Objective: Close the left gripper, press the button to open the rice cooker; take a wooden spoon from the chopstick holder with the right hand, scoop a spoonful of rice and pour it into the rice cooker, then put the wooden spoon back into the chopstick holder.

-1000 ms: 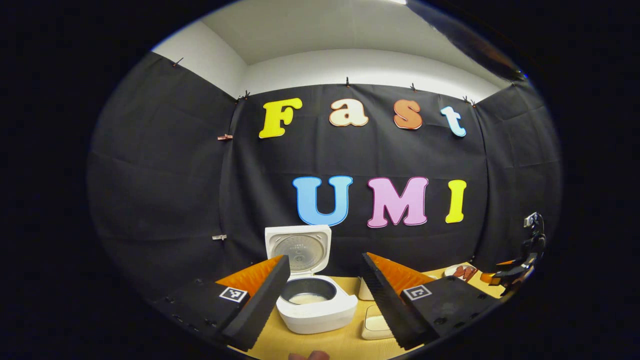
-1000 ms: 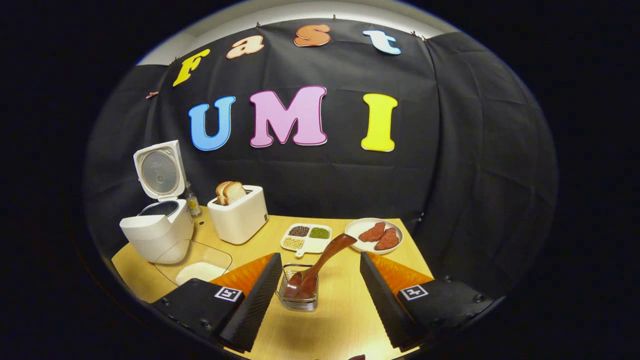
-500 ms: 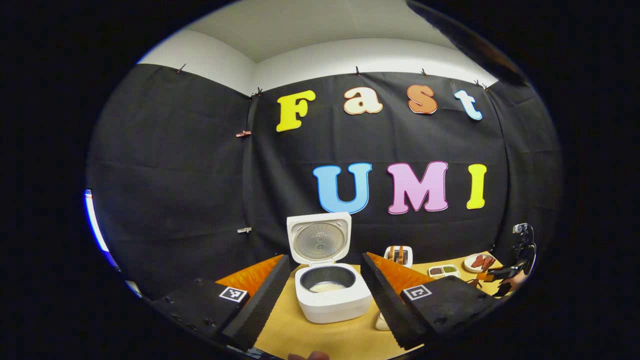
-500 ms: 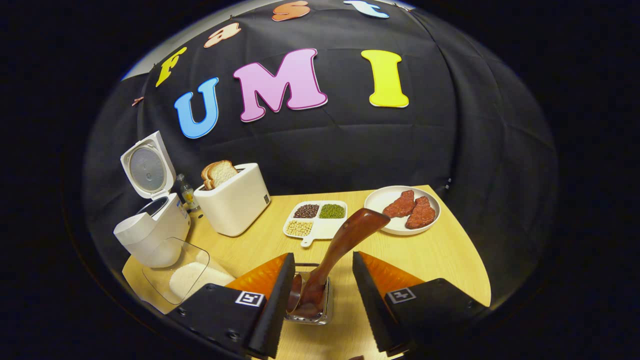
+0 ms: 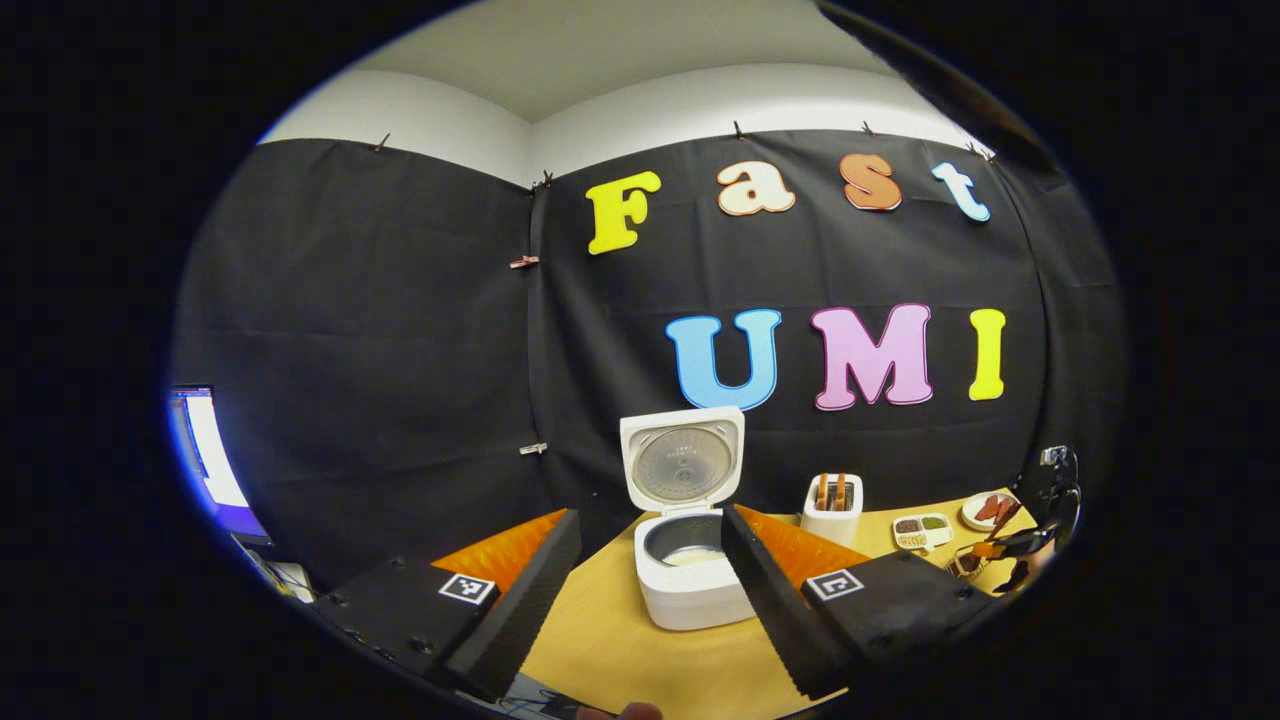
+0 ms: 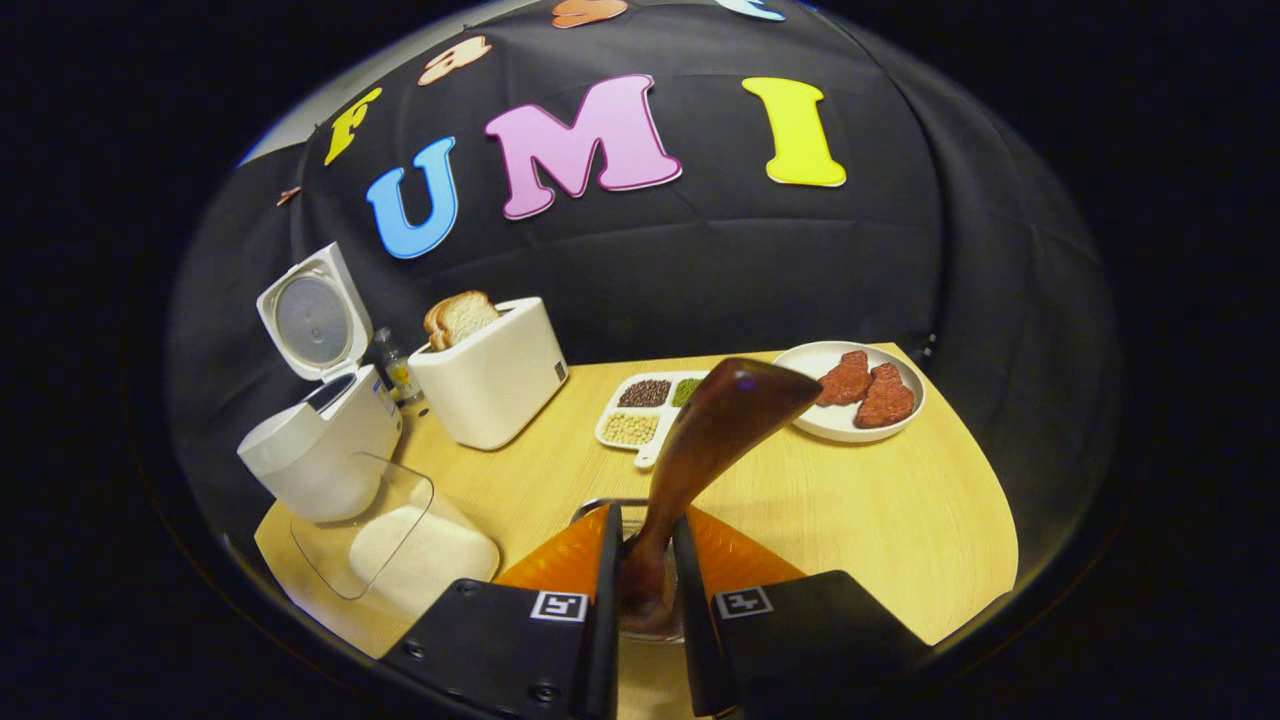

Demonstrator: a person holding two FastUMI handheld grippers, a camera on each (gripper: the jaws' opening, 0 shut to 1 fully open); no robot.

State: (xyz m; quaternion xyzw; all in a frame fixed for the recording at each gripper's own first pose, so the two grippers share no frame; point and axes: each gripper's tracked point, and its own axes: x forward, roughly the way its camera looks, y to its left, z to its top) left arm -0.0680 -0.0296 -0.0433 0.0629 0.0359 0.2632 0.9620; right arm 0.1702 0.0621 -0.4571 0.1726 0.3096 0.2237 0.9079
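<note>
1. My right tool [image 6: 645, 560] is nearly closed, both fingers pressing the wooden spoon [image 6: 715, 440], which stands in the chopstick holder [image 6: 600, 506].
2. My left tool [image 5: 650, 590] gapes wide, empty, before the open rice cooker [image 5: 690, 560] on the bench [image 5: 620, 650].

staged booth — black cloth wall [image 5: 380, 330]; mock kitchen — toaster [image 6: 495, 385] | table [image 6: 880, 500]

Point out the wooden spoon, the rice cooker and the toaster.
wooden spoon [image 6: 735, 415]: right gripper view, on the broad handle end.
rice cooker [image 6: 315, 455]: right gripper view, on the white body's side.
toaster [image 6: 495, 385]: right gripper view, on the front wall.
</note>
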